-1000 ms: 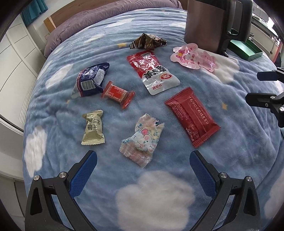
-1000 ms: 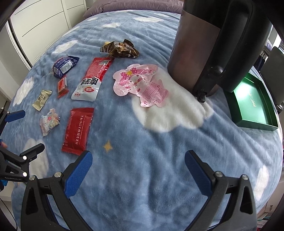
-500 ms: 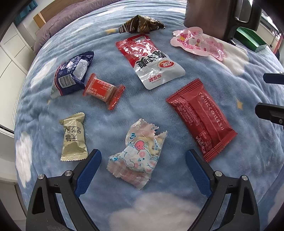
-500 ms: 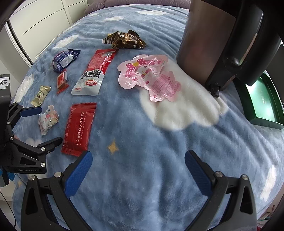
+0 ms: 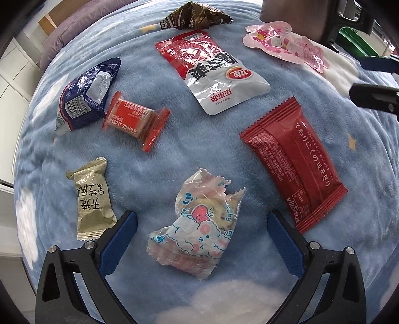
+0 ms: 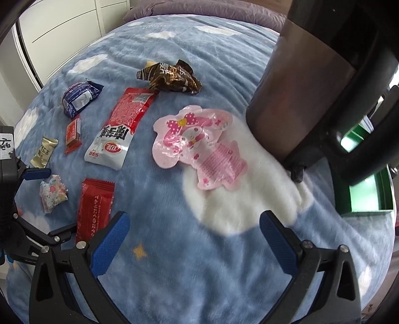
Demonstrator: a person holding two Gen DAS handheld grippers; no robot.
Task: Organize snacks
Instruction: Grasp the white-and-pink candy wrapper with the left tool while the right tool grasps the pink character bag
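Left claw (image 5: pixel 202 229) pointing steeply down over the blue cloud-print fleece blanket (image 5: pixel 189 159) on the bed, jaws opening wide. The crumpled clear candy wrapper with pink cartoon print (image 5: pixel 199 231) lies on the blanket between the blue pads, touching neither. Olive-gold small candy packet (image 5: pixel 92 199) sits just outside the left pad. Long dark-red foil snack pack (image 5: pixel 294 164) lies outside the right pad, running diagonally away. Farther up: small red-orange wrapped bar (image 5: pixel 134 119), dark-blue crinkled packet (image 5: pixel 84 97) beside it, red-and-white pouch (image 5: pixel 214 72), brown crumpled wrapper (image 5: pixel 197 18), pink character-shaped flat pouch (image 5: pixel 286 47).

Right claw (image 6: pixel 194 231) jaws apart, nothing between them, only bare blanket under it. Pink pouch is ahead of it, centre; dark-red pack just past its left pad. Green open-top tray (image 6: pixel 369 197) at the right edge of the bed, behind a dark cylindrical container with black handle (image 6: pixel 306 87).
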